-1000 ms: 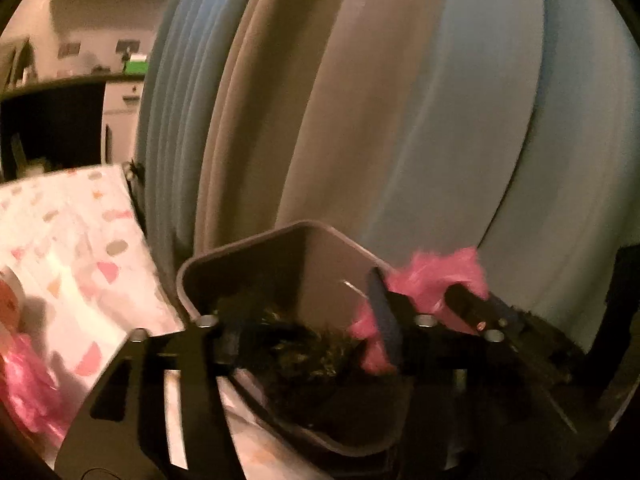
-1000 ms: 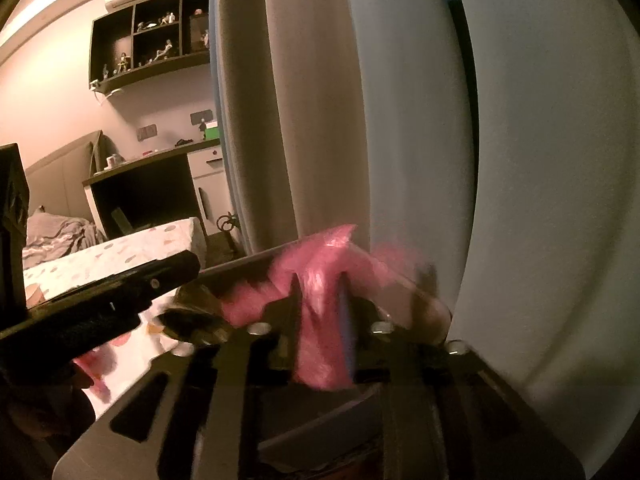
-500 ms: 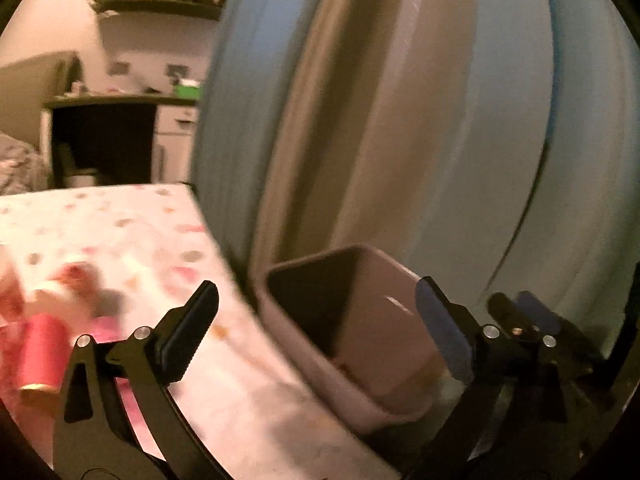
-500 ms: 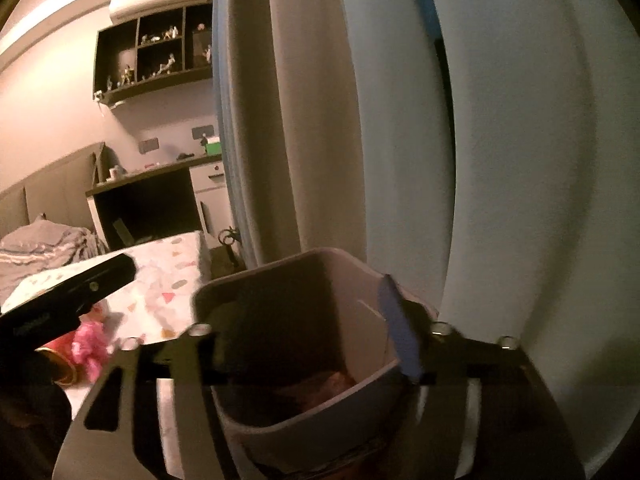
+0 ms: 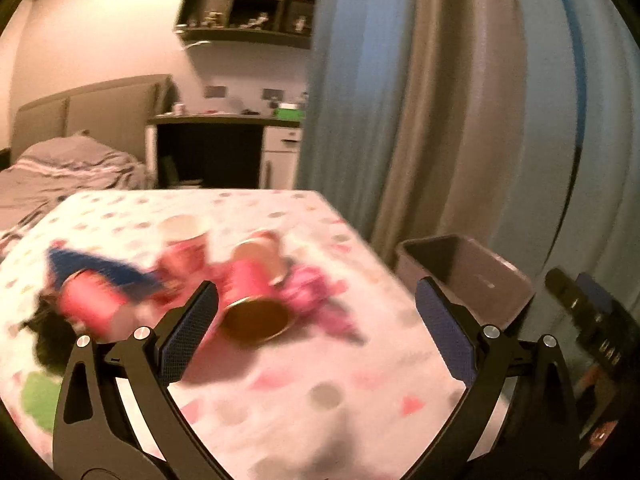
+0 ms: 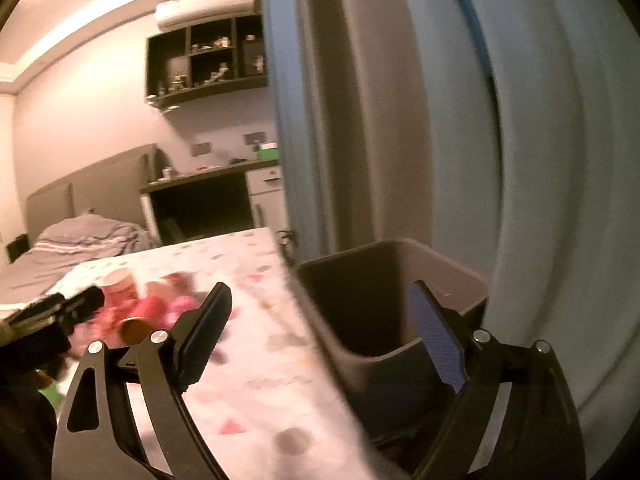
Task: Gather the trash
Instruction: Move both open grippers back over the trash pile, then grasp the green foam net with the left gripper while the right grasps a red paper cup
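On the table (image 5: 288, 412), which is wearing a white cloth with coloured spots, a heap of trash is lying toward the far left side, all blurred. Nearest is a pink cup (image 5: 252, 300) tipped on its side, gold mouth facing the camera. Just right of it, touching, pink crumpled wrapping (image 5: 316, 300) is sitting. Behind the pink cup, a second cup (image 5: 182, 240) is standing upright, pale rim up. Further left a pink can-like piece (image 5: 86, 300) is lying against something dark blue (image 5: 100, 270); what exactly that is, cannot tell. A dark clump (image 5: 52, 344) is sitting at the left edge, unclear.

Left gripper (image 5: 316, 328) is hanging spread wide above the cloth, nothing between its fingers; its jaws have just been opening and are now released. Pink cup is showing just inside the left finger, not touched.

Right gripper (image 6: 320, 332) is also released, jaws just been opening, empty; nothing pressed by the pads. Its right finger is lining up over the bin (image 6: 400, 300), left finger over the table edge.

Bin is a grey-brown open tub standing right beside the table's right edge, against the blue and beige curtain (image 6: 380, 100). Its inside is dark; contents cannot be told.

From the right wrist view the left gripper's black body is showing at far left, over the trash pile.

Behind, a bed (image 5: 68, 168), dark desk (image 5: 212, 152) and wall shelf (image 5: 244, 12) are showing.
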The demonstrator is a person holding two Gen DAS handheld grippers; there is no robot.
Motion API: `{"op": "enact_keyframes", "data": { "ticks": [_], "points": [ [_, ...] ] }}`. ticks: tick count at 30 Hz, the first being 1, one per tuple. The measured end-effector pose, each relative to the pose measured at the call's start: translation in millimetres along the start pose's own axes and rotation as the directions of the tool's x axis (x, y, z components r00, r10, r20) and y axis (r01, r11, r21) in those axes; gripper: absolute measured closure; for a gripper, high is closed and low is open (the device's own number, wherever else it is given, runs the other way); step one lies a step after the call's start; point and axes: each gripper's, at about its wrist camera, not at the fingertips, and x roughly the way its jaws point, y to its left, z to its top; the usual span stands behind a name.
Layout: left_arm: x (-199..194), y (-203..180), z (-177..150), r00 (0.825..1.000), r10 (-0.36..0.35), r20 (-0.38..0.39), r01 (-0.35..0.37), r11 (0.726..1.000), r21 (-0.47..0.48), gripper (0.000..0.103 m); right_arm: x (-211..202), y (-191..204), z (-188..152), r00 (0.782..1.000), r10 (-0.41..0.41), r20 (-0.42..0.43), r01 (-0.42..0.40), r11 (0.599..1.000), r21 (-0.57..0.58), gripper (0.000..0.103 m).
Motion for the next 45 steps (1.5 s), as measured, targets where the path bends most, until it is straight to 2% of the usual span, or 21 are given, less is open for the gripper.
{"op": "enact_keyframes", "data": {
  "ticks": [4,6,13,16,20,24,29,33,37,42,43,45],
  "points": [
    [-31,43,-27,0.994,0.11,-0.009,-0.11,0.994,-0.015,0.006,-14,29,-8,0.998,0.061,0.007,-0.061,0.998,-0.034,0.016],
    [-45,67,-42,0.985,0.173,-0.028,-0.174,0.984,-0.032,0.006,-17,43,-11,0.996,0.087,0.003,-0.087,0.995,-0.046,0.016],
    [-82,126,-72,0.955,0.287,-0.08,-0.293,0.953,-0.082,0.006,-22,97,-27,0.98,0.189,-0.055,-0.194,0.977,-0.089,0.016],
    [-89,141,-80,0.946,0.307,-0.103,-0.316,0.945,-0.085,0.006,-25,115,-32,0.974,0.214,-0.07,-0.221,0.969,-0.111,0.017],
    [-88,160,-84,0.942,0.296,-0.157,-0.314,0.944,-0.105,0.006,-23,127,-36,0.968,0.234,-0.093,-0.244,0.962,-0.124,0.017],
    [-71,165,-84,0.933,0.283,-0.221,-0.309,0.946,-0.095,0.006,-21,135,-36,0.965,0.24,-0.104,-0.253,0.958,-0.133,0.017],
    [-49,169,-86,0.912,0.282,-0.298,-0.318,0.945,-0.078,0.006,-17,134,-36,0.965,0.238,-0.112,-0.251,0.96,-0.127,0.017],
    [-37,174,-91,0.896,0.261,-0.359,-0.313,0.945,-0.097,0.016,-14,133,-36,0.965,0.233,-0.12,-0.247,0.961,-0.12,0.017],
    [-36,177,-93,0.891,0.258,-0.374,-0.316,0.943,-0.103,0.022,-12,135,-37,0.963,0.235,-0.129,-0.25,0.961,-0.12,0.017],
    [-41,178,-93,0.901,0.245,-0.359,-0.303,0.946,-0.113,0.052,-9,137,-41,0.959,0.243,-0.147,-0.261,0.958,-0.12,0.017],
    [-42,178,-93,0.904,0.241,-0.354,-0.298,0.947,-0.118,0.056,-9,137,-42,0.959,0.242,-0.151,-0.261,0.958,-0.123,0.017],
    [-46,179,-92,0.91,0.23,-0.346,-0.29,0.948,-0.131,0.073,-7,137,-43,0.958,0.241,-0.157,-0.261,0.957,-0.125,0.017]
  ]
}}
